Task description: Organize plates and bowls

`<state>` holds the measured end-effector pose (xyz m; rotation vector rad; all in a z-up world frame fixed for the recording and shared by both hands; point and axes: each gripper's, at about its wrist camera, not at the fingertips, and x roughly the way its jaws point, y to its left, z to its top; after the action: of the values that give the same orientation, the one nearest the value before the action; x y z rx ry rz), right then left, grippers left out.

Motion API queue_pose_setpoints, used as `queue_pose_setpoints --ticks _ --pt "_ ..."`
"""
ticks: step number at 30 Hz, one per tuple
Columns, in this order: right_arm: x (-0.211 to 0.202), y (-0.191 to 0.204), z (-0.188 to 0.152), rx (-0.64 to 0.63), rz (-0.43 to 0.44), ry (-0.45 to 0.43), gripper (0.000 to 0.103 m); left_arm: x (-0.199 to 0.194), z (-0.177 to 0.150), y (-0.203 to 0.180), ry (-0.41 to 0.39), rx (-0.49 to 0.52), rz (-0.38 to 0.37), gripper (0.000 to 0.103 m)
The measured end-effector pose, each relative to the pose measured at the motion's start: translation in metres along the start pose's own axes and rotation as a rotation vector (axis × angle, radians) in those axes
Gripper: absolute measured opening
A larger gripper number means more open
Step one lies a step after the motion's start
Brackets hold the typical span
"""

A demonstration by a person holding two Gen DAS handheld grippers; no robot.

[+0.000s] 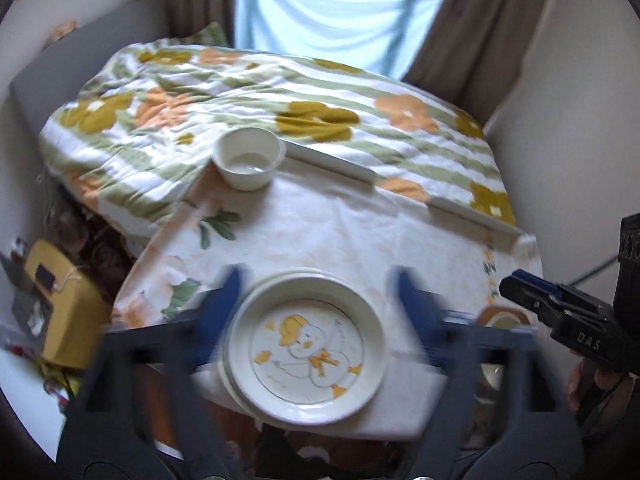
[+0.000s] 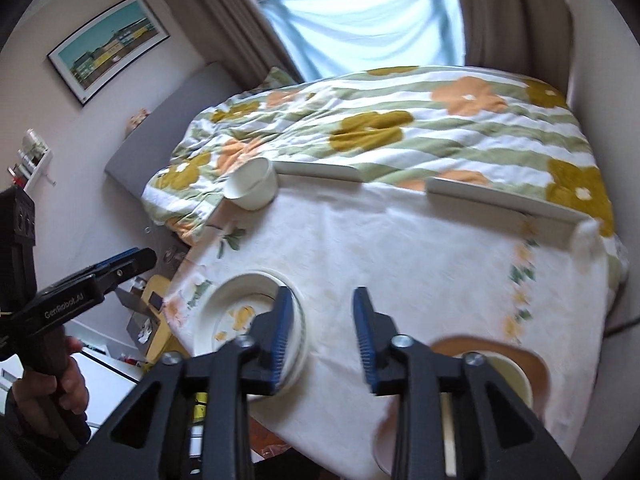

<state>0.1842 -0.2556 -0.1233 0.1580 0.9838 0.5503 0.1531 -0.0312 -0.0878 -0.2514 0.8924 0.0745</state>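
Plates (image 1: 306, 344) are seen stacked at the near left of the cloth-covered counter (image 1: 340, 232), the top one printed with a yellow cartoon figure. The left gripper (image 1: 316, 312) is held above them with jaws spread wide, nothing grasped. The right gripper (image 2: 324, 336) is partly parted (also empty) over bare cloth. A white bowl (image 1: 249, 162) is set at the far left corner; a brown-rimmed bowl (image 2: 520, 376) is placed near right.

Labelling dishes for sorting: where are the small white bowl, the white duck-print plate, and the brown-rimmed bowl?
small white bowl (image 1: 249, 164), left wrist view, inner floor.
white duck-print plate (image 1: 308, 340), left wrist view, printed centre.
brown-rimmed bowl (image 2: 538, 366), right wrist view, brown rim.
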Motion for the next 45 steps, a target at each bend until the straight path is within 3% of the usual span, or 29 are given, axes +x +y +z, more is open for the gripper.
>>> queue_pose_setpoints --ticks 2,4,6,8,11,14,19,22,27,35,38,45 --pt "0.016 0.012 0.014 -0.018 0.017 0.012 0.052 0.001 0.008 0.020 -0.032 -0.041 0.001 0.100" --pt "0.033 0.023 0.028 -0.030 0.029 0.017 0.061 0.012 0.019 0.038 -0.013 -0.070 0.007 0.100" --pt "0.050 0.031 0.046 -0.031 0.042 0.013 0.089 0.025 0.031 0.055 -0.006 -0.103 0.013 0.100" --pt "0.067 0.037 0.065 -0.030 0.059 0.008 0.099 0.040 0.045 0.072 0.004 -0.143 0.014 0.100" --pt "0.103 0.041 0.100 -0.003 0.101 0.034 0.100 0.077 0.068 0.100 0.038 -0.227 -0.002 0.100" --pt "0.145 0.046 0.130 0.014 0.076 0.101 0.100 0.122 0.085 0.123 0.082 -0.292 -0.022 0.100" --pt "0.209 0.050 0.154 0.043 0.071 0.156 0.100 0.192 0.101 0.148 0.146 -0.331 -0.037 0.099" --pt "0.250 0.046 0.158 0.088 0.088 0.220 0.099 0.225 0.107 0.155 0.181 -0.350 -0.062 0.088" --pt "0.299 0.043 0.159 0.144 0.107 0.307 0.074 0.264 0.111 0.162 0.232 -0.359 -0.095 0.062" --pt "0.332 0.048 0.159 0.130 0.097 0.339 0.050 0.289 0.110 0.169 0.256 -0.346 -0.117 0.028" --pt "0.340 0.049 0.158 0.124 0.108 0.354 0.021 0.291 0.112 0.168 0.252 -0.329 -0.103 0.027" --pt "0.340 0.055 0.158 0.097 0.086 0.334 0.019 0.286 0.115 0.160 0.231 -0.273 -0.073 0.026"
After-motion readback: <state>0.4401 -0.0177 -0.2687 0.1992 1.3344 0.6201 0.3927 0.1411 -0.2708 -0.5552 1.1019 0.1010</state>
